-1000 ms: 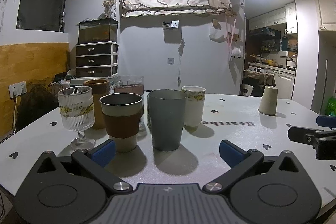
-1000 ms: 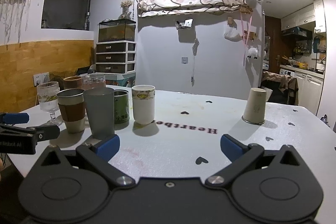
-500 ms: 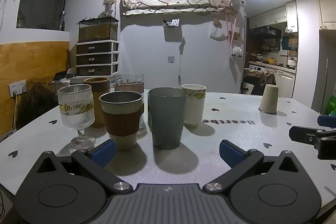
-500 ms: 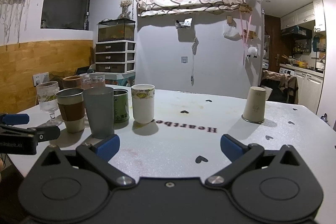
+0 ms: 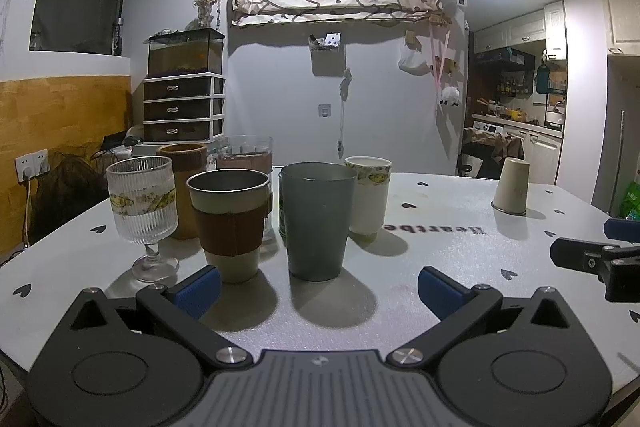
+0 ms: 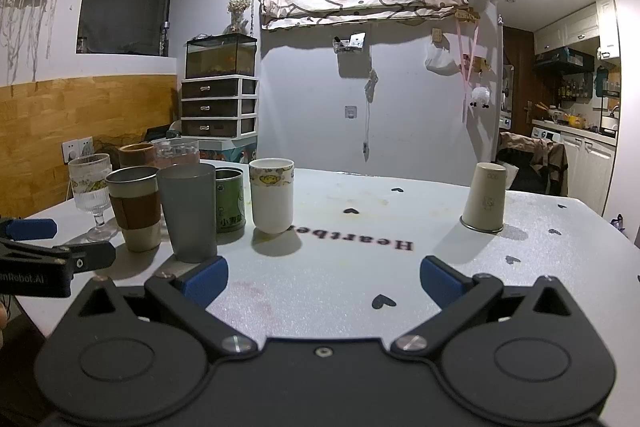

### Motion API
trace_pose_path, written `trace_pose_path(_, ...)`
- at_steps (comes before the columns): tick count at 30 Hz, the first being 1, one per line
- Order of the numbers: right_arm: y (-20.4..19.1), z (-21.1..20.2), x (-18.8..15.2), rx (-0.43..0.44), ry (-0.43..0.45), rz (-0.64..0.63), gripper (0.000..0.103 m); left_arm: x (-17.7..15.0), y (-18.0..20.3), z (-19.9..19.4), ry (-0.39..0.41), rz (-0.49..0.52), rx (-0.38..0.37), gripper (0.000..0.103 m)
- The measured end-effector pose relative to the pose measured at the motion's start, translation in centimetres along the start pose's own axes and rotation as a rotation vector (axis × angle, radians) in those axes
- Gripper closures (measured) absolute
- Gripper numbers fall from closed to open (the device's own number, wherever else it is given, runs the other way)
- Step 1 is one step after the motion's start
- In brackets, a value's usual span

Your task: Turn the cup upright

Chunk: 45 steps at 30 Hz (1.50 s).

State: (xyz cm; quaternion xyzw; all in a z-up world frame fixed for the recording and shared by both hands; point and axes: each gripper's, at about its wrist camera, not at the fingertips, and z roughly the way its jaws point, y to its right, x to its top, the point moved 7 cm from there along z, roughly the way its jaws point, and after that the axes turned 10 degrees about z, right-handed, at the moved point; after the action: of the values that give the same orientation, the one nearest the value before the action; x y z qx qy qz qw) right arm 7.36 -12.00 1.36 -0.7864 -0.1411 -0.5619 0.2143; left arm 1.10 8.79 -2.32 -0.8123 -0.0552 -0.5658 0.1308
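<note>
With both the right gripper (image 6: 323, 277) and left gripper (image 5: 318, 285) spread wide and empty, the upside-down beige cup (image 6: 483, 198) stands alone at right of frame, best gripped squarely mid-wall before turning.

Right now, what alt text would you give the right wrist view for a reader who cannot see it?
A beige cup stands upside down, alone on the right of a white table, beyond the open, empty right gripper. A cluster of upright cups stands at the left, with the left gripper at the frame's left edge.
</note>
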Motion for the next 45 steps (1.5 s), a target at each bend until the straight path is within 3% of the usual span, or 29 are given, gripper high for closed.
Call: trace_pose_path(45, -0.15, 0.03, -0.32, 0.007, -0.008, -0.002, 0.000, 0.12, 0.10, 0.12, -0.004, 0.001, -0.003, 0.000)
